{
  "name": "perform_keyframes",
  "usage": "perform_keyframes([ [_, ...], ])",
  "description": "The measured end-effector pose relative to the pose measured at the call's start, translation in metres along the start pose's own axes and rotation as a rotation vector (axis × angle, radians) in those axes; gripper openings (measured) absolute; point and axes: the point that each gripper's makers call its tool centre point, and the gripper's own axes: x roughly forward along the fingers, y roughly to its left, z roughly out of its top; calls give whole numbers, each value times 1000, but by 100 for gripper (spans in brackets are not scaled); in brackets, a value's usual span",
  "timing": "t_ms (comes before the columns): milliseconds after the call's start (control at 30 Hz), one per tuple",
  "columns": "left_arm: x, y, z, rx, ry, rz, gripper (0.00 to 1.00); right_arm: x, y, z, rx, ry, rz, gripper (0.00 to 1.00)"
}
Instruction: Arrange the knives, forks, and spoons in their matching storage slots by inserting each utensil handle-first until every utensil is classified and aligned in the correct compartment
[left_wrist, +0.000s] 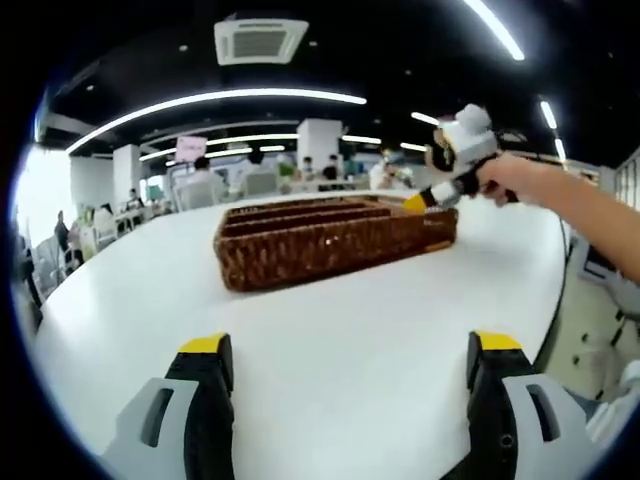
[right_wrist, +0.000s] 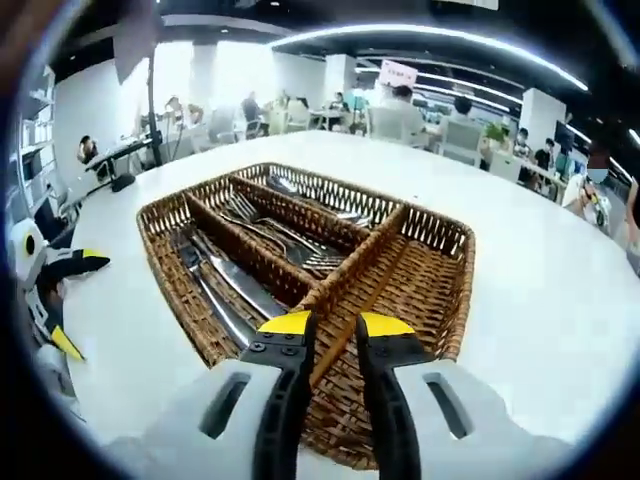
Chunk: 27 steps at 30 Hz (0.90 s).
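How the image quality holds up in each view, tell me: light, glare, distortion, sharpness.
Left gripper view: fisheye bends the white table edge and ceiling light strips into arcs; the wicker basket is fairly sharp, the background people soft. Right gripper view: windows at upper left blow out; the utensils in the basket glint; the right gripper casts little shadow under even light.

White table (left_wrist: 330, 330); ceiling air vent (left_wrist: 259, 40); seated people (right_wrist: 400, 105) behind.

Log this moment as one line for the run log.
left gripper: open, over bare white table | right gripper: nearly closed, empty, over wicker tray divider | forks, knives: slotted
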Motion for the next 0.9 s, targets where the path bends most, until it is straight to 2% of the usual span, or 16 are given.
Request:
perform_keyframes([
  [67, -2, 0, 2, -12, -14, 2, 98, -8, 3, 7, -57, -64, 4, 26],
  [133, -2, 0, 4, -9, -22, 6, 98, -14, 15, 13, -108, -113, 45, 27],
  [167, -2, 0, 4, -1, -21, 8, 98, -25, 27, 22, -143, -181, 76, 26],
  [200, -1, 0, 4, 5, -18, 7, 98, -31, 31, 27, -177, -218, 74, 26],
  [233, 0, 0, 2, 13, -10, 11, 97, -39, 36, 31, -223, -242, 60, 26],
  [300, 2, -1, 1, 23, 1, 13, 97, -48, 53, 34, -316, -265, 94, 27],
  [400, 4, -4, 1, 47, 12, -1, 97, -57, 83, 20, -405, -241, 186, 27],
  [467, 3, -3, 5, 61, 8, 1, 97, -59, 104, 0, -431, -174, 267, 27],
  [567, 3, -4, 10, 71, 4, 2, 97, -62, 116, -11, -486, -163, 296, 23],
  [600, 2, -5, 11, 77, 5, 0, 97, -62, 116, -12, -491, -167, 292, 22],
  [700, 2, -7, 14, 84, 0, -1, 97, -57, 107, -21, -445, -115, 319, 23],
  [733, 2, -9, 14, 87, 2, -7, 97, -55, 104, -31, -378, -61, 348, 24],
  [900, 1, -16, 16, 120, 0, -14, 94, -46, 85, -36, -338, -56, 336, 27],
])
